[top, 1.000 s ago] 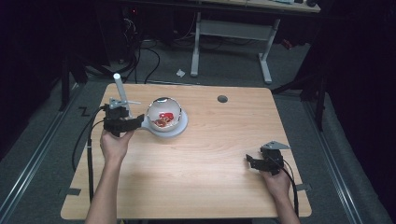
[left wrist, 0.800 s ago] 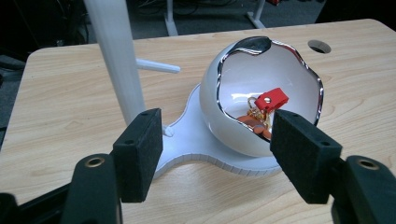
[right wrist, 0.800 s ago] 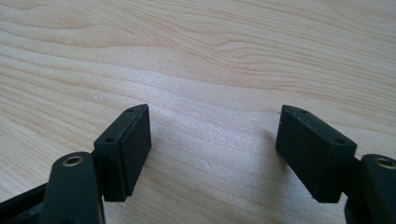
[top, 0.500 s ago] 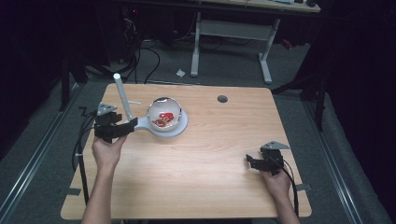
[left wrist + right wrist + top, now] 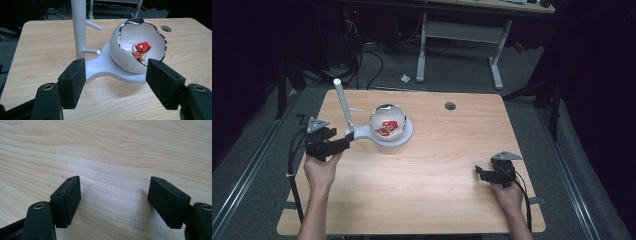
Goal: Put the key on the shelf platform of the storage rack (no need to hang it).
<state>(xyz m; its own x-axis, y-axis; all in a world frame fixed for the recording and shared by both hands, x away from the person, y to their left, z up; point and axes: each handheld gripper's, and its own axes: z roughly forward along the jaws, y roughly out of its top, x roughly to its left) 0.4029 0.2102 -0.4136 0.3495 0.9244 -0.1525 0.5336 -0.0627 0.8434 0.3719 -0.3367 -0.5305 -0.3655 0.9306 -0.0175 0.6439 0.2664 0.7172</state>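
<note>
The left gripper (image 5: 346,141) has drawn back from the white stand (image 5: 105,67), jaws spread and empty. Re-approach squarely, low along the table (image 5: 437,170). The right gripper (image 5: 482,174) rests released, holding nothing.

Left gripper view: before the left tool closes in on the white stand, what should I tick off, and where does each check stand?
1. Left tool open: ok, jaws wide apart.
2. White stand base lined up between the jaws: ok, its near edge sits in the gap.
3. Contact with the base: cannot tell, the pads look just short of it.
4. Red item inside the egg-shaped bowl: ok, lying low in the bowl with small rings.
5. Upright post out of the jaws' way: ok, it rises behind the left pad.
6. Right tool out of the way: ok, open over bare table far from the stand.
</note>
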